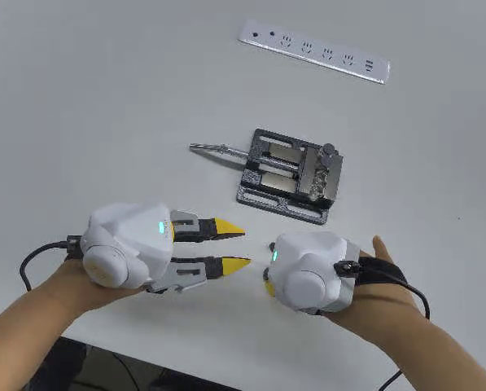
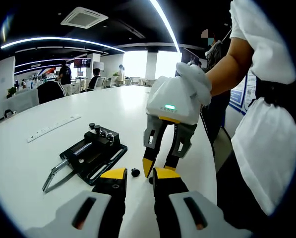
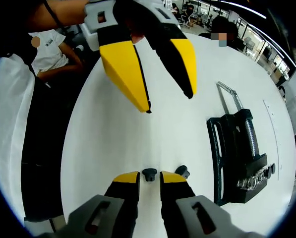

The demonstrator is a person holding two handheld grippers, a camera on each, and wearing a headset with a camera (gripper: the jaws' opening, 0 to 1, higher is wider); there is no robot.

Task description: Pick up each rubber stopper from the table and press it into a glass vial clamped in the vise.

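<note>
A white table [image 1: 104, 98] was seen in a large open office with long ceiling lights, and a power strip [image 1: 314, 51] lay at its far side. The vise [image 1: 291, 175], with glass vials [image 3: 257, 179] in it, stood near the middle. The left gripper [image 1: 238, 247] was held level, its jaws apart. The right gripper [image 3: 150, 179] was pointed down at the table with its jaws slightly apart. One rubber stopper [image 3: 148, 173] lay just before its tips, and a second stopper [image 3: 182, 171] beside them.
</note>
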